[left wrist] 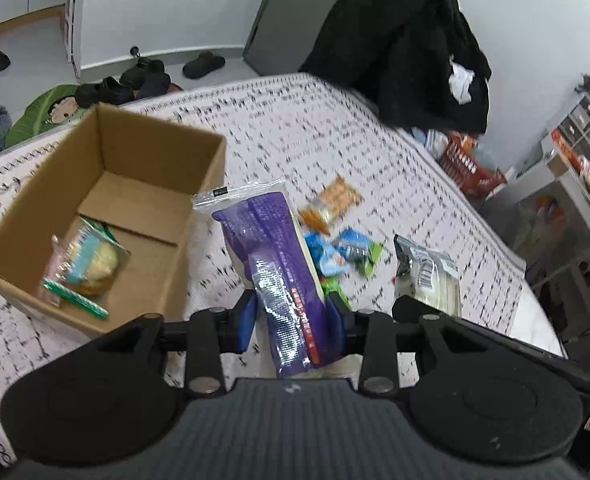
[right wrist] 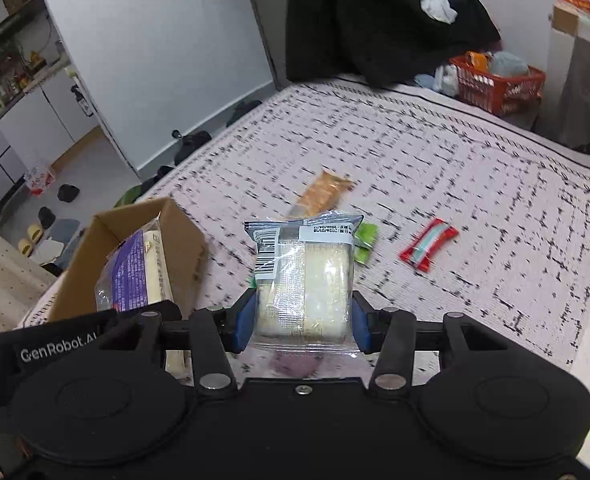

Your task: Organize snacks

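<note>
Left gripper (left wrist: 293, 312) clamped on purple snack pack (left wrist: 279, 264), held above patterned bed cover (left wrist: 335, 128) just right of cardboard box (left wrist: 199, 184). Right gripper (right wrist: 301, 320) clamped on clear-wrapped sandwich pack (right wrist: 305, 280); loose snacks beyond, red packet (right wrist: 427, 248) apart.

Even, cool indoor light fills both views, with no hard shadows on the patterned bedspread (left wrist: 335, 128). Motion blur smears its print and the small wrappers lying on it, while the near parts stay sharp. Glare glints off the purple packet (left wrist: 279, 272) and off the clear-wrapped sandwich (right wrist: 305, 280). Fisheye bending curves the walls, and all 4 corners go dark.
</note>
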